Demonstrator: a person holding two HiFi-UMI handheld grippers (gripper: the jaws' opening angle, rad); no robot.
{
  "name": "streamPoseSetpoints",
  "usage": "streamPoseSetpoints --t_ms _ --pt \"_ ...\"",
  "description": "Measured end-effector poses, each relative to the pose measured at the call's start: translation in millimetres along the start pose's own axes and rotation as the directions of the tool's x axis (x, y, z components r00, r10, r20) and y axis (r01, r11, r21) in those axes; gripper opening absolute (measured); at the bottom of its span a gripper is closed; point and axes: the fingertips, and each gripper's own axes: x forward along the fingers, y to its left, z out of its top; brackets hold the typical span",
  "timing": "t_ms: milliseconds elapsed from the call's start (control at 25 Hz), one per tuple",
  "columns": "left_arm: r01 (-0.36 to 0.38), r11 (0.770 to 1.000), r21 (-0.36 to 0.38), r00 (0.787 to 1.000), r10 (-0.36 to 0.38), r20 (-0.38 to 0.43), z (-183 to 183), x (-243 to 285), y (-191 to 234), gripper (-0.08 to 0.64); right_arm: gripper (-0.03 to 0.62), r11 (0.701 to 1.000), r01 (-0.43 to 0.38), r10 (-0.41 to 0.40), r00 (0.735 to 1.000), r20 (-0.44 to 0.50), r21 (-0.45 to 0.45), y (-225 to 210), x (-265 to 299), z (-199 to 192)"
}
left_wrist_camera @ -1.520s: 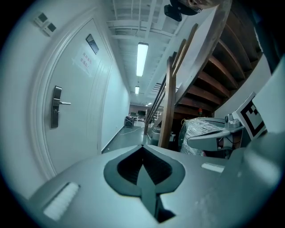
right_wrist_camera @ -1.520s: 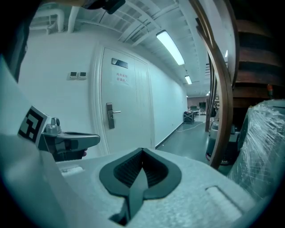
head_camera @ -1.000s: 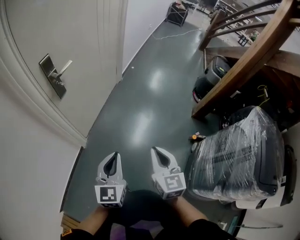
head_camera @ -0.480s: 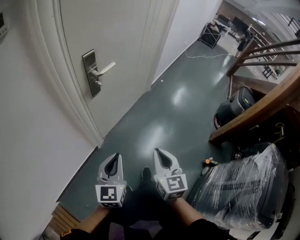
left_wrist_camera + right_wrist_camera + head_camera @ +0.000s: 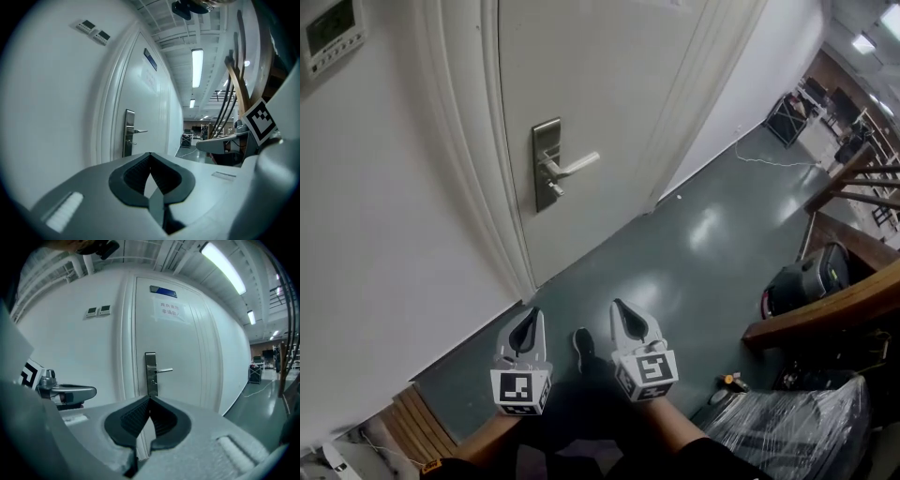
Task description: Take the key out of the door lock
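Evidently the left gripper (image 5: 528, 317) and right gripper (image 5: 621, 309) hung low in frame, jaws together and empty, well apart from the key (image 5: 552, 190) under the handle (image 5: 574, 169) at upper centre, so a square, open-jawed approach looked wisest.

Shiny metal door lock (image 5: 547, 164), glossy floor (image 5: 694, 253)

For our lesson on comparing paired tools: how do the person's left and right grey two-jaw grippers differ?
The left grey gripper shows its marker cube square to the head camera; the right grey gripper has its cube twisted, with a different pattern. The right gripper's view has the silver lock plate straight above its jaws; the left gripper's view has it off to the left. Both are shut and empty.
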Motion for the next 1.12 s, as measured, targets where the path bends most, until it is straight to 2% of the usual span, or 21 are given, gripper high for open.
streamPoseSetpoints --t_ms 320,480,600,720,840,960,1120 --pt "-0.168 0.986 -0.012 0.986 0.168 -0.014 12 54 32 0.017 -0.008 0.987 -0.163 0.163 0.987 0.002 -0.015 -30 90 27" --pt "-0.249 0.968 -0.018 0.969 0.248 -0.011 21 81 44 0.018 -0.008 0.966 -0.257 0.257 0.966 -0.009 -0.022 -39 131 39" --pt "-0.305 0.952 -0.019 0.952 0.305 -0.009 24 101 56 0.018 -0.008 0.941 -0.338 0.338 0.941 -0.03 0.008 -44 166 42" --pt "-0.383 0.923 -0.02 0.924 0.383 -0.018 24 106 67 0.018 -0.008 0.899 -0.433 0.436 0.898 -0.051 0.07 -41 192 44" --pt "-0.446 0.895 -0.02 0.895 0.446 -0.025 27 107 75 0.019 -0.006 0.844 -0.505 0.523 0.85 -0.066 0.18 -38 215 43" --pt "-0.488 0.873 -0.021 0.873 0.487 -0.035 28 112 87 0.034 0.065 0.775 -0.545 0.595 0.8 -0.076 0.319 -35 241 40" --pt "-0.534 0.846 -0.015 0.845 0.532 -0.058 26 118 102 0.043 0.073 0.673 -0.552 0.664 0.744 -0.073 0.492 -30 275 32"
